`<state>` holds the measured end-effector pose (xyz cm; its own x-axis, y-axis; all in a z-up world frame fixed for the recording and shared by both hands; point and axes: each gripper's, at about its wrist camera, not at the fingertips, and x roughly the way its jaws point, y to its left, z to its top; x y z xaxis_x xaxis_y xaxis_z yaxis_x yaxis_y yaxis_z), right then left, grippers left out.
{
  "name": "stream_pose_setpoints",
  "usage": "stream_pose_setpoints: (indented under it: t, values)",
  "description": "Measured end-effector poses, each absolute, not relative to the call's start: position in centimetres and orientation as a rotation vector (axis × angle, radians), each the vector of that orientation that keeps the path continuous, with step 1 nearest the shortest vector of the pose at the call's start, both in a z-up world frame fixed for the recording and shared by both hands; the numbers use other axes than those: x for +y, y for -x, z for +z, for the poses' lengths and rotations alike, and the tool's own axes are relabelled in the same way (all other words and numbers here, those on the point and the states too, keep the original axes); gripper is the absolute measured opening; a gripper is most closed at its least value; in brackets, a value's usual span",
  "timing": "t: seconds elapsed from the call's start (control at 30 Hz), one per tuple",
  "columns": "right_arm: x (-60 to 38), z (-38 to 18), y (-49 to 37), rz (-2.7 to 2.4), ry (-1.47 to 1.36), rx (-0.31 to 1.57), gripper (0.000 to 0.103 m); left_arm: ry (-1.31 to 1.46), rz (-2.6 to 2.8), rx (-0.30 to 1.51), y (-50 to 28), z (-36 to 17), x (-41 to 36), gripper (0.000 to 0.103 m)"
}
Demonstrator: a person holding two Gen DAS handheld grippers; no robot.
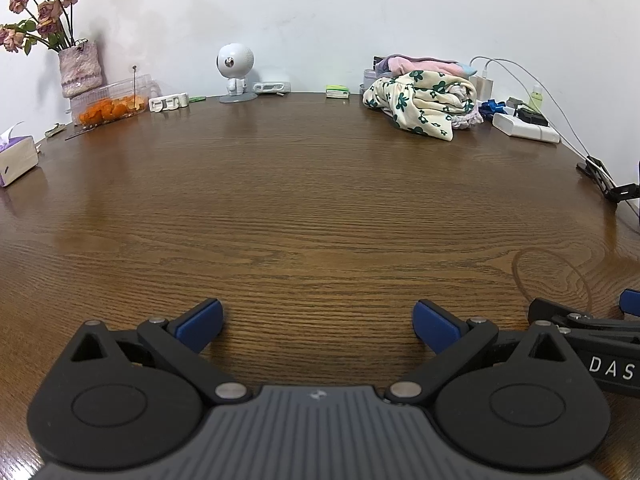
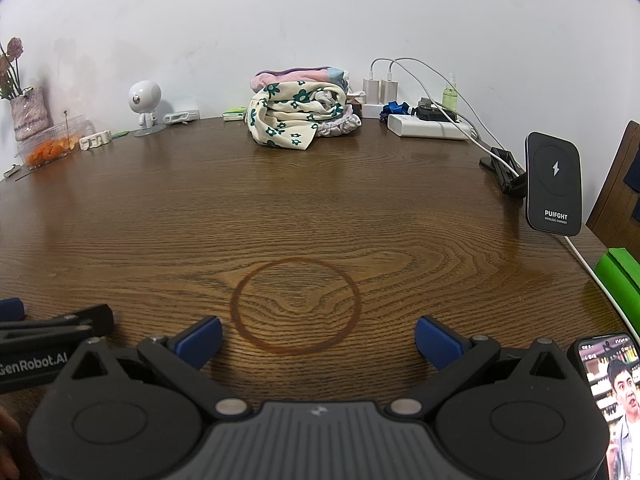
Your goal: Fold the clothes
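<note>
A pile of clothes sits at the far edge of the brown wooden table, with a cream garment printed with green flowers on top and pink and blue ones behind it. It also shows in the right wrist view. My left gripper is open and empty, low over the table's near side, far from the pile. My right gripper is open and empty, beside the left one, over a dark ring stain. Each gripper shows at the edge of the other's view.
Along the far edge stand a vase of dried roses, a box of orange peel, a white robot figure, chargers and cables. A wireless charger stand and a phone are at the right. A tissue box is left.
</note>
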<state>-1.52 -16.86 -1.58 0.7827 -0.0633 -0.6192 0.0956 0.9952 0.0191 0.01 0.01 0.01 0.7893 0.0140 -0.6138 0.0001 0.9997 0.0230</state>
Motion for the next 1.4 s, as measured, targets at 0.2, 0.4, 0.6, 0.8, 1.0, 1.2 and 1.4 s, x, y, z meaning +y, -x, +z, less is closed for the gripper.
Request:
stream_pose_setpoints:
  t: [0.2, 0.4, 0.6, 0.8, 1.0, 1.2, 1.4]
  values:
    - [-16.85, -1.59, 1.52, -0.086, -0.050, 0.667, 0.103, -0.012, 0.004, 0.669, -0.04, 0.04, 0.03, 0.102]
    - [-16.85, -1.59, 1.51, -0.086, -0.050, 0.667, 0.103, -0.009, 0.003, 0.672, -0.07, 0.08, 0.06, 0.102]
    - [-16.85, -1.59, 1.51, -0.086, -0.050, 0.667, 0.103, -0.009, 0.003, 0.672, -0.07, 0.10, 0.11, 0.102]
    - [-16.85, -1.58, 1.51, -0.086, -0.050, 0.667, 0.103, -0.010, 0.003, 0.671, -0.06, 0.06, 0.09, 0.102]
    - [-16.85, -1.56, 1.52, -0.086, -0.050, 0.666, 0.103, -0.010, 0.003, 0.671, -0.03, -0.04, 0.03, 0.102]
    - [-16.85, -1.56, 1.52, -0.086, -0.050, 0.666, 0.103, -0.011, 0.003, 0.670, -0.03, -0.04, 0.05, 0.102]
    - [-16.85, -1.56, 1.52, -0.086, -0.050, 0.666, 0.103, -0.011, 0.003, 0.670, -0.03, -0.01, 0.09, 0.102]
